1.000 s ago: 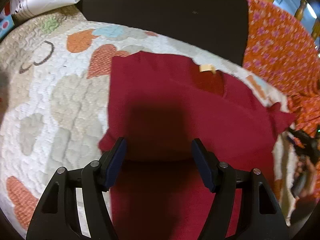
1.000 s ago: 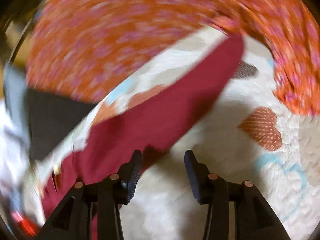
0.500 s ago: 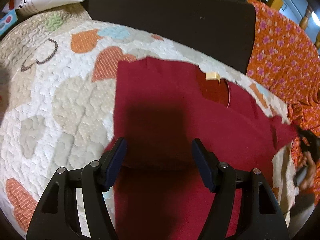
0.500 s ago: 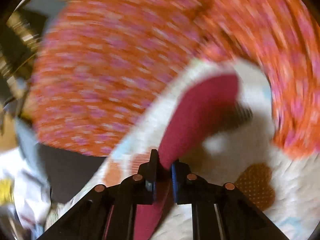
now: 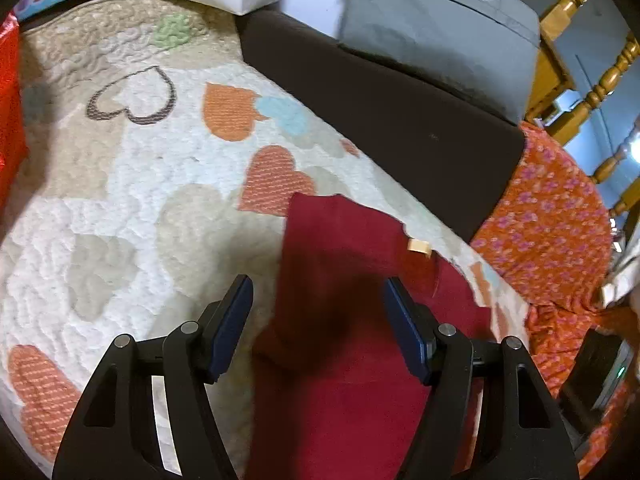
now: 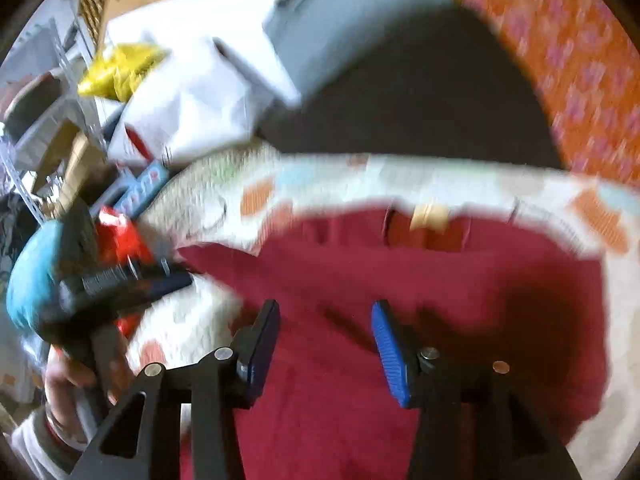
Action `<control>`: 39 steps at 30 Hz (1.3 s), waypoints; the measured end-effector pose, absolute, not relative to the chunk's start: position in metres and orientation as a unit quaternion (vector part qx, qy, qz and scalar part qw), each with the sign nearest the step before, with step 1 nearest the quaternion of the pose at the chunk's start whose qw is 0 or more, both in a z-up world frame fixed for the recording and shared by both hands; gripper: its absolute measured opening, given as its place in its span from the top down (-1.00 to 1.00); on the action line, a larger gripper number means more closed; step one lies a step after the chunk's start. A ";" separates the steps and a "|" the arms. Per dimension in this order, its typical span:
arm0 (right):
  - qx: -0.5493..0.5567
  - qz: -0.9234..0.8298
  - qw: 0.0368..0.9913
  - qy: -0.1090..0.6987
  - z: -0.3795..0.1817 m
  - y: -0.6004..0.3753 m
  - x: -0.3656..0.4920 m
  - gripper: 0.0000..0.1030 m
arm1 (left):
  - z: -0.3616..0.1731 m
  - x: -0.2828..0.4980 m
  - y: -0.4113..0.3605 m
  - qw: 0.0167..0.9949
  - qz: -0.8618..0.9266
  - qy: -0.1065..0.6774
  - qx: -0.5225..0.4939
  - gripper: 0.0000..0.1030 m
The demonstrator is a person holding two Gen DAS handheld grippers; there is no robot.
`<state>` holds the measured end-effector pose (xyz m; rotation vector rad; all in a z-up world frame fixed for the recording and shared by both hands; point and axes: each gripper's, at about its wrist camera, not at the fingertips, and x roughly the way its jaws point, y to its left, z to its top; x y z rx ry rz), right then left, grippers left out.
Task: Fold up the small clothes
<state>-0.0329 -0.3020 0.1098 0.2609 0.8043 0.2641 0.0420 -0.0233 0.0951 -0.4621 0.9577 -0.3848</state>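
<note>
- Garment: dark red knit top (image 5: pixel 340 320), small, lying flat on a quilted bedspread with heart patches (image 5: pixel 120 208); a pale neck label (image 5: pixel 419 246) marks the collar at its far edge. In the right wrist view one sleeve already appears laid across the body, though blur leaves the fold line unclear.
- Handling, judged: light, limp and soft; likely to sag and drag from a single pinch point, and to cling a little to the nubbly quilt. Not fragile, not slippery.
- Where to take hold, judged: a doubled edge or a corner, such as the hem corners or a shoulder seam; a mid-panel pinch may gather both layers.
- Left gripper (image 5: pixel 318 322): black frame, dark blue pads, jaws standing wide apart above the top's left side, holding nothing.
- Right gripper (image 6: pixel 324 348): same build with ribbed blue pads; its jaws have just been opening and now stand partly apart over the red cloth, with nothing caught between them.
- Bedspread: cream, puffy stitched texture, with orange, beige and light blue hearts.
- Surroundings: orange cloth with pink flowers (image 5: pixel 560 216) to the right, a dark brown panel (image 5: pixel 380 112) beyond the quilt, and a grey fabric case (image 5: pixel 440 28) behind it.
</note>
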 end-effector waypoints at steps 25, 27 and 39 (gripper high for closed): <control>0.054 -0.040 0.881 0.469 0.070 -0.440 -0.112 0.38 | 0.054 0.052 -0.076 0.847 -0.166 0.502 -0.059 0.47; 0.104 -0.041 0.902 0.418 0.094 -0.457 -0.112 0.34 | 0.058 0.054 -0.077 0.850 -0.170 0.495 -0.057 0.52; 0.116 0.001 0.907 0.406 0.106 -0.423 -0.067 0.20 | 0.079 0.061 -0.073 0.848 -0.217 0.473 -0.097 0.88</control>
